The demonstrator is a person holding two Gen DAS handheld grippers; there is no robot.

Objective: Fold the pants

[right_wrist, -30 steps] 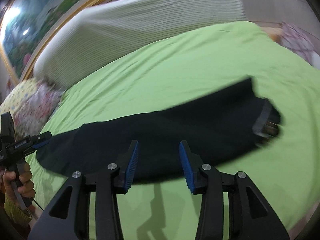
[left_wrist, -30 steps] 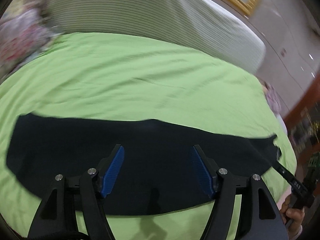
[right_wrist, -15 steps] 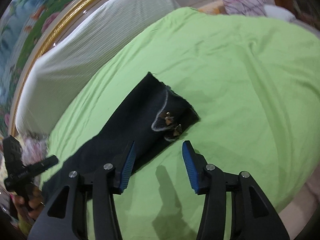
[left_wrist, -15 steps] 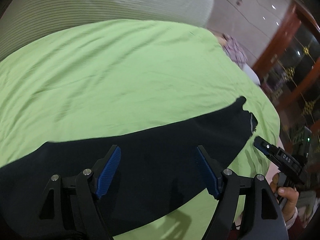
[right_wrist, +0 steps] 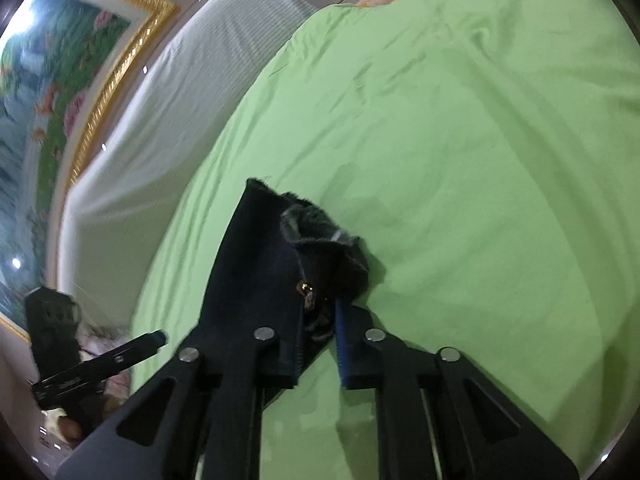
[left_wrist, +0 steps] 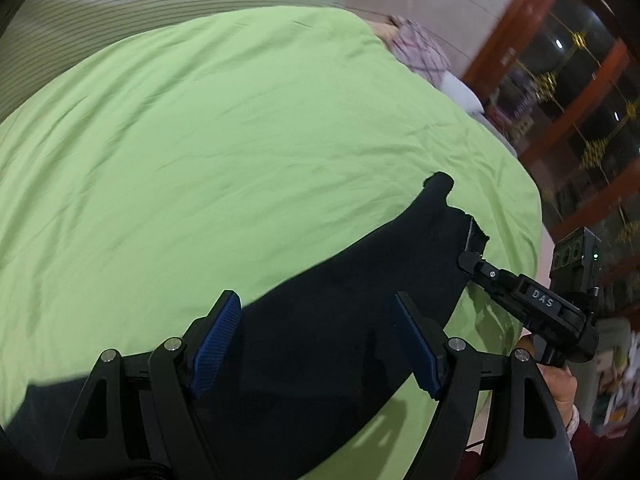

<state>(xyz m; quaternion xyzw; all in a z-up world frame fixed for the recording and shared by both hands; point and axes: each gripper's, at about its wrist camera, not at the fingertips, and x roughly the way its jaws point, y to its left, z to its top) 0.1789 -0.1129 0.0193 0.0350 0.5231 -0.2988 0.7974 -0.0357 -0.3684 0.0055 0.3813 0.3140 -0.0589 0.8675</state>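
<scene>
A pair of dark navy fabric pants (left_wrist: 328, 344) lies stretched in a long band across the near part of a bed covered with a bright green cotton sheet (left_wrist: 224, 152). The waistband end, with its frayed edge and small metal fastener, points toward the sheet's right side in the left wrist view.

The left claw (left_wrist: 316, 344) hovers over the middle stretch of the pants with its blue ribbed pads (left_wrist: 216, 340) spread wide, one on each side of the cloth below; nothing is pinched between them.

The right claw (right_wrist: 318, 340) is at the waistband end. Its jaws are closing, with dark fabric bunched between the pads, and the cloth there rises in a crumpled fold off the sheet, so it reads as clamped on the pants. In the left wrist view the same claw's black tip meets the edge of the waistband, and the person's hand (left_wrist: 560, 392) grips its handle at the lower right.

Behind the bed stands a pale ribbed upholstered headboard (right_wrist: 168, 128), and above it a gold-framed floral painting (right_wrist: 52, 64). A wooden cabinet with glass doors (left_wrist: 580, 92) stands beyond the far corner of the bed.
</scene>
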